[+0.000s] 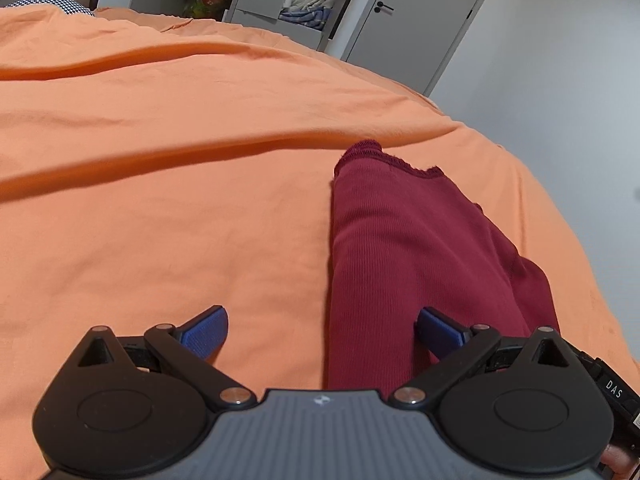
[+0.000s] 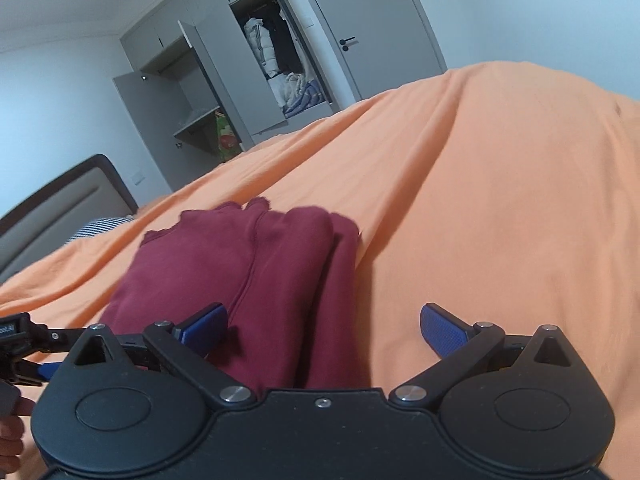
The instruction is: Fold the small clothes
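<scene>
A dark red ribbed garment (image 1: 404,248) lies folded into a long narrow strip on the orange bedsheet (image 1: 160,200). My left gripper (image 1: 322,334) hovers open over its near end, with the left pad over bare sheet and the right pad over the cloth. In the right wrist view the same garment (image 2: 256,264) shows as a folded stack with layered edges on its right side. My right gripper (image 2: 324,332) is open above its near right edge, holding nothing. Part of the left gripper's body (image 2: 20,344) shows at the left edge.
The orange sheet (image 2: 480,220) has long wrinkles and falls away at the bed's right edge. An open grey wardrobe (image 2: 276,64) with clothes, a grey door (image 2: 380,28) and a padded headboard (image 2: 60,208) stand beyond the bed. A patterned pillow (image 1: 60,2) lies far left.
</scene>
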Motion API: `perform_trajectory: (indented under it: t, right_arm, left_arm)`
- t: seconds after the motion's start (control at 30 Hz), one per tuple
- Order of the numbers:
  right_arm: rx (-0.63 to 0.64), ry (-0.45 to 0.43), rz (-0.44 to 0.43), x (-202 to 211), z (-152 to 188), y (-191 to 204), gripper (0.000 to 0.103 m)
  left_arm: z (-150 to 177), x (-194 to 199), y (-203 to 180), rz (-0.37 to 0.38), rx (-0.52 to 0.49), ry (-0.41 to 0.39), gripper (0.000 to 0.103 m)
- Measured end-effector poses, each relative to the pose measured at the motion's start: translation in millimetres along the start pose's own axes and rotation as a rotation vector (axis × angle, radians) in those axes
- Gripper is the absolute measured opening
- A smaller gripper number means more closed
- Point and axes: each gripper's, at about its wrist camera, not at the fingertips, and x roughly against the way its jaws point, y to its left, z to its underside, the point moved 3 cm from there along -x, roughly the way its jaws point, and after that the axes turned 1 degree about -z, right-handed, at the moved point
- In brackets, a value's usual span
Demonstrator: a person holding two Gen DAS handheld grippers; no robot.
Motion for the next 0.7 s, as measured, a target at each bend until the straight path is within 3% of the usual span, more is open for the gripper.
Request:
perform_trajectory:
  t: [0.23, 0.7]
  right_arm:
    - [0.026, -0.023, 0.024, 9.9, 17.5, 3.3, 0.102]
    - [0.007, -0.042, 0.012, 16.4, 22.0, 2.0, 0.103]
  left_arm:
    - [16.1, 1.9, -1.8, -0.039, 0.0, -0.023, 0.102]
    - [15.1, 2.8, 1.3, -0.032, 0.014, -0.017, 0.102]
